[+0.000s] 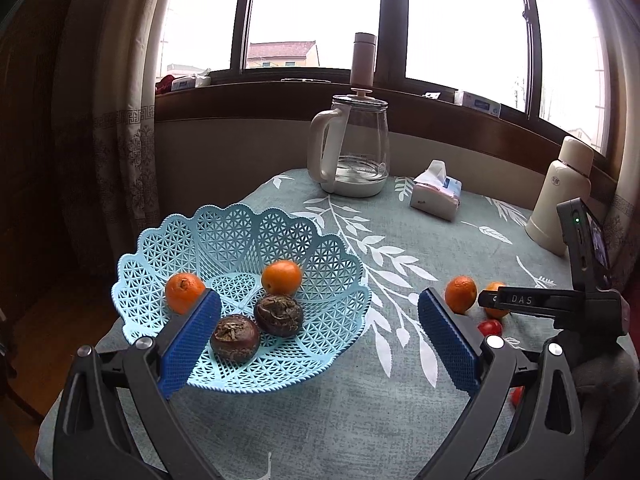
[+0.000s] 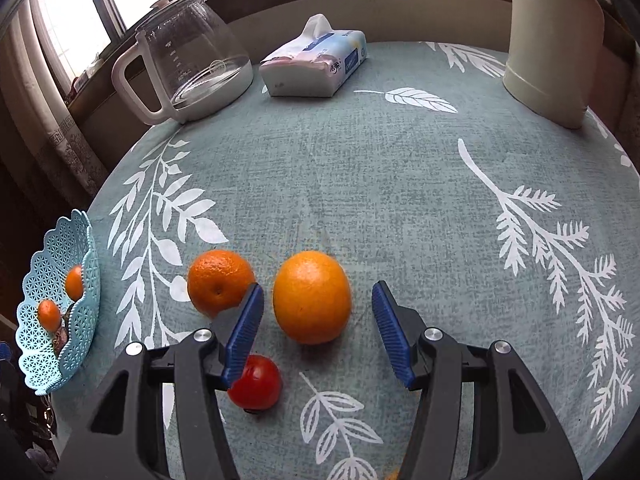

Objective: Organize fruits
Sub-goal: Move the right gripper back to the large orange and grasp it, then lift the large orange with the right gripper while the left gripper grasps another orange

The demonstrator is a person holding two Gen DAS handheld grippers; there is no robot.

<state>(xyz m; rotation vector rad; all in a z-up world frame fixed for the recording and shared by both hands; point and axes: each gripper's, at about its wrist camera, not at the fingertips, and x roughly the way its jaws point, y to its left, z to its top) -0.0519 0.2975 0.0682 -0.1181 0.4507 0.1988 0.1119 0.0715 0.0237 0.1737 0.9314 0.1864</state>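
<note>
Hovering low over the leaf-print tablecloth point(image 2: 360, 184), the right gripper point(image 2: 318, 316) has its blue pads spread wide and released, with the big orange point(image 2: 312, 298) sitting between them in the lower centre of the right wrist view, touched by neither pad. Just left of it lies a smaller mandarin point(image 2: 218, 282), partly behind the left pad, and a red tomato point(image 2: 256, 380) peeks out beneath that same pad. At the far left edge of that frame sits the pale blue lattice basket point(image 2: 44, 376).

Over on the left wrist view, the left gripper point(image 1: 318, 320) is also wide open and holding nothing, framing the basket point(image 1: 200, 228) in the lower left. Inside it: two mandarins point(image 1: 281, 277) and two dark brown fruits point(image 1: 235, 338). In the upper part of both frames stand a glass kettle point(image 1: 352, 148), a tissue pack point(image 1: 436, 196) and a cream flask point(image 1: 558, 196).
</note>
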